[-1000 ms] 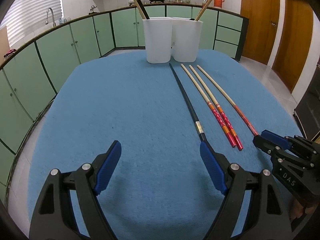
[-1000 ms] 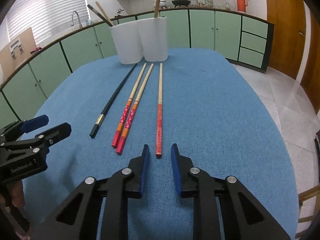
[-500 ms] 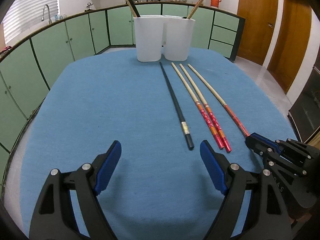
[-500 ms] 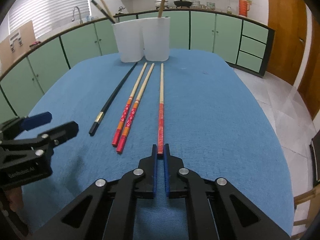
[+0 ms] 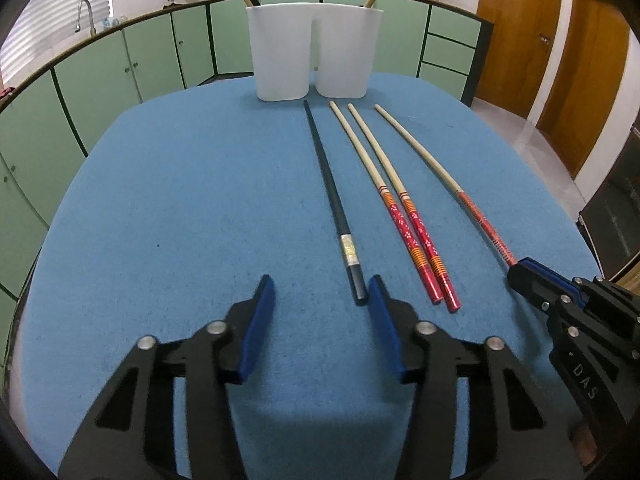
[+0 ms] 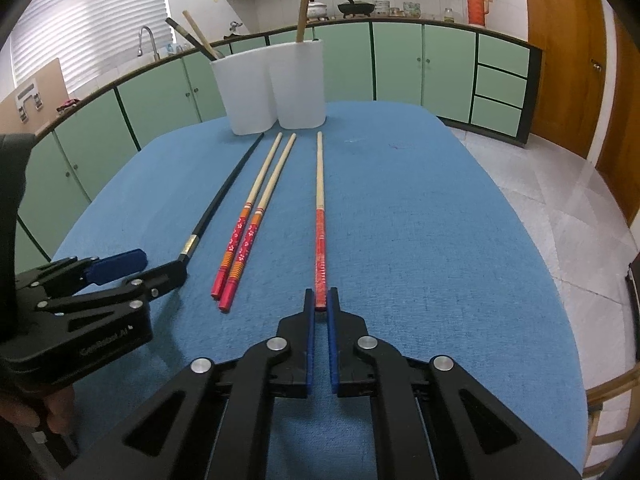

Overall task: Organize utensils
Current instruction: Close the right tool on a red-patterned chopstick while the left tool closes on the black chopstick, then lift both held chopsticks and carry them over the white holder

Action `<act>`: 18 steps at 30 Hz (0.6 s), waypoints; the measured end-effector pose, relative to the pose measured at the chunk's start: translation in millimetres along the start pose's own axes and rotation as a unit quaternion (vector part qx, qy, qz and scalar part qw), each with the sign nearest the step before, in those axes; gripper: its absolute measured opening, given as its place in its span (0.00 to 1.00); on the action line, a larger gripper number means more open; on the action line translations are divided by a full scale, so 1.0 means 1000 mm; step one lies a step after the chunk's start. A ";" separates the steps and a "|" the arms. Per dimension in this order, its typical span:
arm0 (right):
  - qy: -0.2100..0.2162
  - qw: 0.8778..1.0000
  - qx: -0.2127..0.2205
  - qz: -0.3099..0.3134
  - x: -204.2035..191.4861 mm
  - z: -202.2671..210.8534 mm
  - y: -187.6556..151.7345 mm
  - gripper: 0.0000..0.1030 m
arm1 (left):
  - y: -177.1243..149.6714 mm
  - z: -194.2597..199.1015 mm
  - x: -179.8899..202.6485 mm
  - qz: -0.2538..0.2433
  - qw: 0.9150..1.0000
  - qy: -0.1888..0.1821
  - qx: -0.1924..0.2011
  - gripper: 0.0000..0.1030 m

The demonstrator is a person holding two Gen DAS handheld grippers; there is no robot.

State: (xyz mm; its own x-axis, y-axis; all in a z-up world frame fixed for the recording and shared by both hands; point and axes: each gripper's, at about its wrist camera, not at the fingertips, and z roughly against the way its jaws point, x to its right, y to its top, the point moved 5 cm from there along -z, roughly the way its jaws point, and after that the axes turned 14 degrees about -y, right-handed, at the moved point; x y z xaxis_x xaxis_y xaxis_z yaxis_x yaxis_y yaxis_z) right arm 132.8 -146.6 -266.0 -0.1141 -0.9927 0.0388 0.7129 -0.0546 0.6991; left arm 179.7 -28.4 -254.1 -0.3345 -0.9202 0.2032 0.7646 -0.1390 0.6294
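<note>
A black chopstick (image 5: 332,196), a pair of red-handled bamboo chopsticks (image 5: 396,204) and a single red-handled chopstick (image 5: 440,176) lie side by side on the blue table (image 5: 180,200). My left gripper (image 5: 322,292) is open, its right finger beside the black chopstick's near end. My right gripper (image 6: 321,300) is shut on the near end of the single red-handled chopstick (image 6: 320,216), which still lies on the table. A white two-compartment holder (image 5: 312,60) stands at the far edge and holds a few chopsticks.
Green kitchen cabinets (image 5: 100,76) curve around behind the table. A tiled floor and wooden doors (image 5: 560,40) lie to the right. The table edge drops off close to the right of my right gripper (image 6: 560,320).
My right gripper closed on the end of the single red-handled chopstick. My left gripper moved forward to the black chopstick's near end and its jaws narrowed somewhat.
</note>
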 end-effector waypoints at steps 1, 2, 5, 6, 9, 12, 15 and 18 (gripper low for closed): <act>0.001 1.000 -0.001 -0.001 0.000 -0.001 0.000 0.05 | 0.000 -0.001 0.002 -0.003 1.000 0.000 -0.002 0.38; 0.002 1.000 -0.002 -0.001 0.001 -0.001 0.000 0.05 | 0.000 -0.002 0.003 -0.005 1.000 0.000 -0.002 0.34; 0.003 1.000 -0.003 -0.003 0.001 -0.001 0.001 0.05 | 0.001 -0.004 0.009 -0.012 1.000 0.000 -0.004 0.19; 0.003 1.000 -0.004 -0.004 0.002 -0.002 0.001 0.05 | 0.001 -0.005 0.011 -0.015 1.000 -0.003 -0.004 0.13; 0.003 1.000 -0.005 -0.003 0.001 -0.001 0.001 0.05 | 0.001 -0.006 0.014 -0.020 1.000 -0.002 -0.005 0.07; 0.000 1.000 -0.001 -0.001 0.002 0.001 0.002 0.05 | 0.001 -0.003 0.012 -0.015 1.000 -0.005 -0.002 0.06; -0.003 1.000 0.006 0.000 0.002 0.005 0.005 0.05 | 0.002 0.006 0.012 -0.019 1.000 -0.001 0.006 0.06; -0.005 1.000 0.016 -0.001 0.004 0.011 0.010 0.05 | 0.006 0.017 0.012 -0.027 0.999 0.004 0.020 0.06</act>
State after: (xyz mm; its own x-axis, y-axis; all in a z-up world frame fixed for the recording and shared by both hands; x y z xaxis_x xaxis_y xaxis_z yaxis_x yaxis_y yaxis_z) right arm 131.8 -150.1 -251.3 -0.1222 -0.9915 0.0450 0.6908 -0.0524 0.7212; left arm 171.1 -33.8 -234.9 -0.3710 -0.9143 0.1623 0.7225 -0.1744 0.6690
